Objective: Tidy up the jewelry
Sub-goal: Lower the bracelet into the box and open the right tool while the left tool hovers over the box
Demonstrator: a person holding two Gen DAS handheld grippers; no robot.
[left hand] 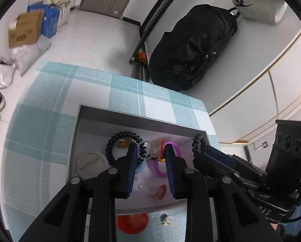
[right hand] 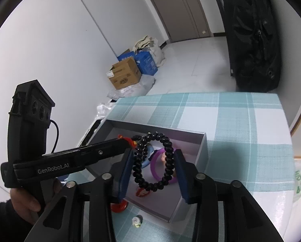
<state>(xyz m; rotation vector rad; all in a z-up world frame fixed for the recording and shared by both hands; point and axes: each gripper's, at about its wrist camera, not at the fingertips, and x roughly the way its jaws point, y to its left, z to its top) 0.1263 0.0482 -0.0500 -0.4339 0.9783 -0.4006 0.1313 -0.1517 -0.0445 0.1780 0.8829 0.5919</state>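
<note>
A grey open box (left hand: 130, 119) sits on the plaid cloth. In it lie a black coil hair tie (left hand: 114, 141), a purple ring (left hand: 157, 168), a clear ring (left hand: 145, 150), a round white badge (left hand: 92, 164) and a red claw clip (left hand: 159, 190). My left gripper (left hand: 150, 157) hangs over the box, jaws apart, a clear-and-red piece (left hand: 156, 150) between the tips, not gripped. My right gripper (right hand: 153, 165) holds a black coil bracelet (right hand: 152, 161) stretched between its pads over the box (right hand: 202, 147); it also shows in the left wrist view (left hand: 198, 143).
A red disc (left hand: 132, 222) and a small white charm (left hand: 166, 219) lie on the cloth in front of the box. A black backpack (left hand: 194, 46) stands past the table's far edge. Cardboard boxes (right hand: 126, 73) and bags sit on the floor.
</note>
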